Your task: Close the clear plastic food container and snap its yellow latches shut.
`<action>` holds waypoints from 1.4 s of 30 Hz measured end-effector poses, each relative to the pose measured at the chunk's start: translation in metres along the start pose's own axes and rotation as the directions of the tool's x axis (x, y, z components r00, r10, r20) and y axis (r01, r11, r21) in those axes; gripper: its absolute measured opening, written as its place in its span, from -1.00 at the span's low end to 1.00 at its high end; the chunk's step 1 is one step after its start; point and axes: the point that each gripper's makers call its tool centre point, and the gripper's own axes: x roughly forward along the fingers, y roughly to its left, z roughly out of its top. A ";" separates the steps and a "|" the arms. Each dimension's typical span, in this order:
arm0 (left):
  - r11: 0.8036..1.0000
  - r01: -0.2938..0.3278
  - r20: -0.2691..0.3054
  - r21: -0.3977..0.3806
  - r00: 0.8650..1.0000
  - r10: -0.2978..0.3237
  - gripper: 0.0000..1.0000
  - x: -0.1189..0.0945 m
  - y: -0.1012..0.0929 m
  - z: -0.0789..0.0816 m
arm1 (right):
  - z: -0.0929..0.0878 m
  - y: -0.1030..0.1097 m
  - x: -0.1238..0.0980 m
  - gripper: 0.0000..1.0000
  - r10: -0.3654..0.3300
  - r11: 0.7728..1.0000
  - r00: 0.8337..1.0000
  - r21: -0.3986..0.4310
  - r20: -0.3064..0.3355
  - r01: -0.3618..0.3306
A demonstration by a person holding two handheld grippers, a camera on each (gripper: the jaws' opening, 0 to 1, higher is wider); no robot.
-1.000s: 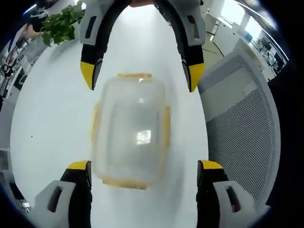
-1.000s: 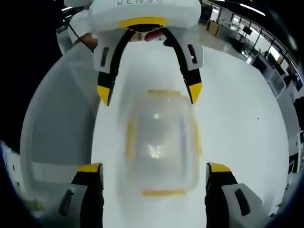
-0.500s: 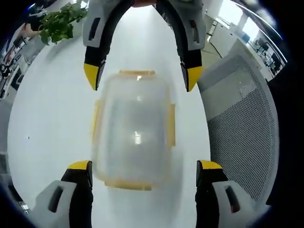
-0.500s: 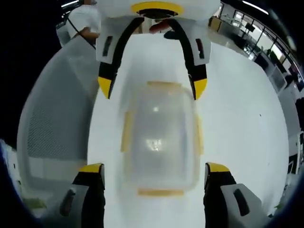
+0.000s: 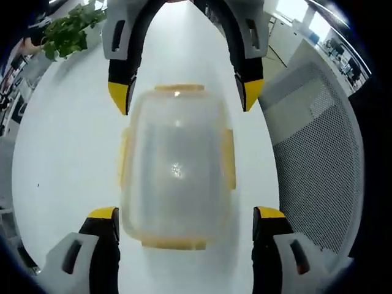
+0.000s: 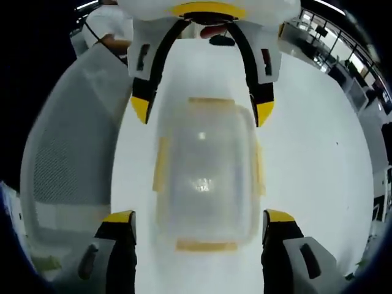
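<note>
Left gripper view: spread left tongs (image 5: pixel 184 214) and right tongs (image 5: pixel 184 95) flanking container (image 5: pixel 176 165), plant (image 5: pixel 66 33) and perhaps mesh chair (image 5: pixel 312 153) nearby.

The container (image 5: pixel 176 165) between my claws is clear, slightly cloudy plastic with a glossy lid that throws back small light spots; its latches (image 5: pixel 228 158) are opaque yellow plastic. The bench (image 5: pixel 67 135) is smooth, plain white, faintly shiny. Beside it, the chair back (image 5: pixel 312 159) is pale perforated mesh, matt.

Clear container (image 5: pixel 176 165) with yellow latches (image 5: pixel 228 158), white table (image 5: pixel 67 135), yellow-tipped black jaws.
</note>
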 end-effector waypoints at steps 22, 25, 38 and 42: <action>1.000 0.003 -0.047 0.016 0.999 -0.003 0.73 0.019 -0.002 -0.009 | -0.004 -0.003 0.015 0.55 -0.001 1.000 0.999 -0.015 -0.034 0.001; 1.000 0.003 -0.049 -0.003 0.999 -0.003 0.74 0.023 -0.005 -0.010 | -0.005 0.000 0.017 0.56 0.000 1.000 0.999 -0.027 -0.042 -0.001; 1.000 -0.024 -0.055 -0.006 0.998 0.023 0.73 0.024 -0.004 -0.011 | -0.005 -0.001 0.017 0.53 -0.021 1.000 1.000 -0.017 -0.005 0.021; 1.000 -0.027 -0.056 -0.008 0.998 0.027 0.73 0.024 -0.004 -0.010 | -0.004 0.000 0.017 0.54 -0.031 0.999 1.000 -0.014 -0.003 0.031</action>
